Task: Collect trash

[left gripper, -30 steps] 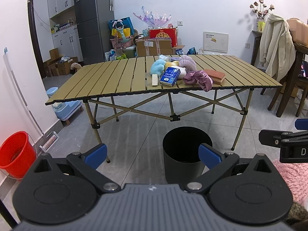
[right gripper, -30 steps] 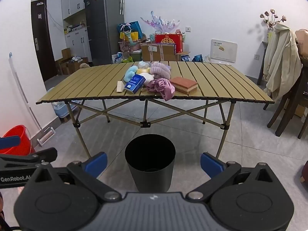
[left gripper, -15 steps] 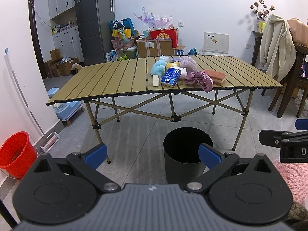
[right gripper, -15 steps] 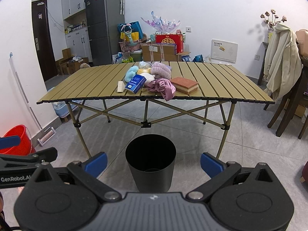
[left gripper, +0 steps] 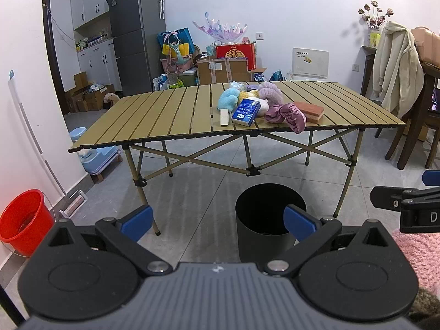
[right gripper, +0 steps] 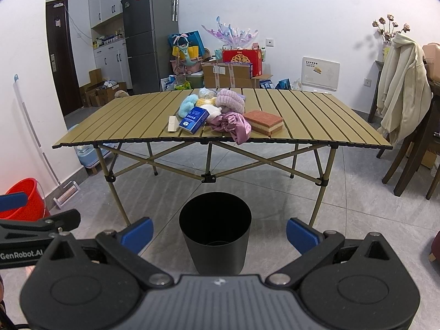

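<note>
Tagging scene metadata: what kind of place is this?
Most likely a lived-in home, a dining or kitchen area: a fridge beside white cabinets, a jacket draped over a chair, and a folding table on the tiled floor.

A red bucket (left gripper: 23, 220) stands by the wall; a cream jacket (right gripper: 403, 82) drapes a chair.

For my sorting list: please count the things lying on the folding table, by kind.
Fluffy soft items (blue, yellow, white, purple): 4
Blue box: 1
Pink satin cloth: 1
Sponge: 1
Small beige box: 1
Plastic wrapper: 1
Total: 9
</note>
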`<control>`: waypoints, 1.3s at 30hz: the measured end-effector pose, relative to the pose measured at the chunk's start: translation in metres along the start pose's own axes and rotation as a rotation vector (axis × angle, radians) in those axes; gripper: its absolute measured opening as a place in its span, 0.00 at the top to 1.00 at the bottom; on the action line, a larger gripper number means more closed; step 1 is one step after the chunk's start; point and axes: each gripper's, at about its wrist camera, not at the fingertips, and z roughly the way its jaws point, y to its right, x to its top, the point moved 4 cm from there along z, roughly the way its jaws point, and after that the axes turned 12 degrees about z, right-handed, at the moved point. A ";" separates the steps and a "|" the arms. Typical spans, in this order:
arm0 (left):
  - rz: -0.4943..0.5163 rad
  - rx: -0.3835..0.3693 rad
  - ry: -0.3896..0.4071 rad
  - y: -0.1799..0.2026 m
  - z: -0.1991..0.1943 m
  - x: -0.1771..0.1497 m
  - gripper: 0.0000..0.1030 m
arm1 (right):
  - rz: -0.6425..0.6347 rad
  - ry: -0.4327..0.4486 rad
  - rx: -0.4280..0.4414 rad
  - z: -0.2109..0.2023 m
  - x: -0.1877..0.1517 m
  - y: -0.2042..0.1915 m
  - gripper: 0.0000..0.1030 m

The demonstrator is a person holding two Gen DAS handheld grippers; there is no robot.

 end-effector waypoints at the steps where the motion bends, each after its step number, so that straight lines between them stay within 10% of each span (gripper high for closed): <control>1: 0.000 0.000 0.000 0.000 0.000 0.000 0.00 | 0.000 0.000 0.000 0.000 0.000 0.000 0.00; 39: 0.015 0.006 0.026 0.000 -0.006 0.011 0.00 | -0.001 0.016 0.007 -0.002 0.006 0.000 0.00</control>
